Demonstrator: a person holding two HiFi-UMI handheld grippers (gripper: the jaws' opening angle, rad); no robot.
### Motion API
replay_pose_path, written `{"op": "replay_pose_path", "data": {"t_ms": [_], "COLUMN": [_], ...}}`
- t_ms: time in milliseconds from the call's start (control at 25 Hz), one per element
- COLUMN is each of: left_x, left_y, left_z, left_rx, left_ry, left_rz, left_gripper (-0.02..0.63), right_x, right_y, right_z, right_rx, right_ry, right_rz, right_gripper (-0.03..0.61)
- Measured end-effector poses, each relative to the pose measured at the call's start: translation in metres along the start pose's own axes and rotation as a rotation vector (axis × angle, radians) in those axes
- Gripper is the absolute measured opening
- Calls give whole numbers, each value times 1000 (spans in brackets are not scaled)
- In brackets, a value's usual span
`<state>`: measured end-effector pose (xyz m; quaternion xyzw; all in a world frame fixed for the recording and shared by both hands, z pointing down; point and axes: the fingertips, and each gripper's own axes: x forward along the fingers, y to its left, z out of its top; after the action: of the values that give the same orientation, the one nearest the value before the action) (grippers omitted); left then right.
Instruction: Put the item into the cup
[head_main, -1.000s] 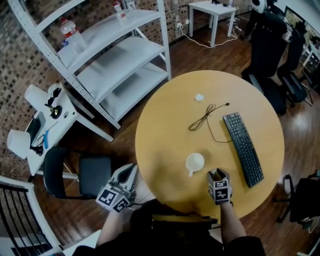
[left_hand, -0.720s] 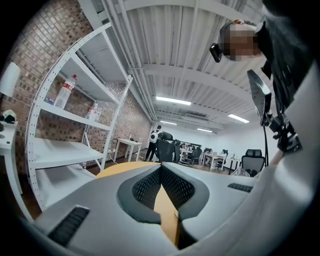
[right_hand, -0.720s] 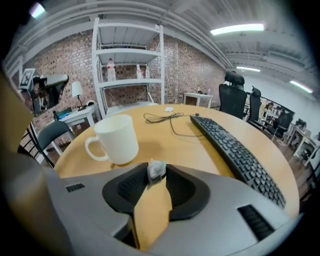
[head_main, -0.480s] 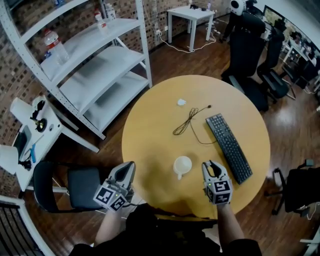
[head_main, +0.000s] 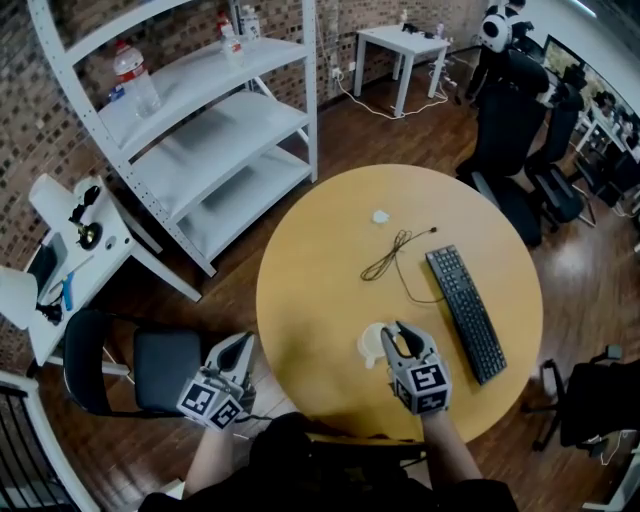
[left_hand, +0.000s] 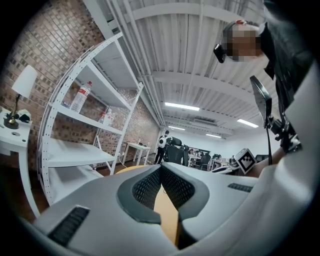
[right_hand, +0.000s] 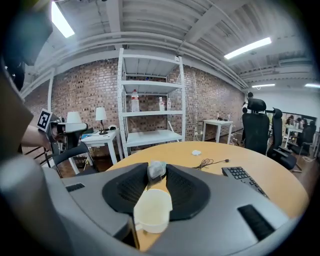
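Note:
A small cream cup (head_main: 369, 344) stands on the round wooden table (head_main: 320, 290), near its front edge. My right gripper (head_main: 394, 336) hangs right over the cup's rim. In the right gripper view its jaws are shut on a small crumpled grey-white item (right_hand: 156, 169) at their tips, with the cup (right_hand: 152, 208) directly below. My left gripper (head_main: 242, 345) is held off the table's left edge, above a chair; in its own view the left gripper (left_hand: 161, 169) has its pads meeting at the tips with nothing between them.
A black keyboard (head_main: 465, 312) lies right of the cup, a thin dark cable (head_main: 394, 256) behind it, and a small white scrap (head_main: 380, 215) farther back. A white shelf rack (head_main: 200, 130) stands to the left, a black chair (head_main: 150, 368) by the table's left edge.
My right gripper has moved left from the table beside the cup to just above the cup. The left gripper has stayed off the table's left edge.

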<state>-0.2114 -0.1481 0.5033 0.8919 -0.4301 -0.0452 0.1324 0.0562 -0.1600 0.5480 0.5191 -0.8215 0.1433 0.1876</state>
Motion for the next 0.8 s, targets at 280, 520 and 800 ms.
{"op": "replay_pose_path", "data": {"t_ms": [280,520,800], "left_x": [-25,-29,-14], "left_y": [24,26,25], "left_z": [-8,-6,-5], "left_rx": [-19,-14,6], "left_ry": [3,10,36], "left_rz": [54,40,-13], "left_gripper": [-8,-8,-8], "right_x": [21,22,-6], "right_y": [4,3,-15], "right_z": [-32,-48,-31], "right_rx": [-5,31,166], "right_ry": [105,146,-10], "right_rz": [-17,-27,-111], "right_gripper": [130,204,204]}}
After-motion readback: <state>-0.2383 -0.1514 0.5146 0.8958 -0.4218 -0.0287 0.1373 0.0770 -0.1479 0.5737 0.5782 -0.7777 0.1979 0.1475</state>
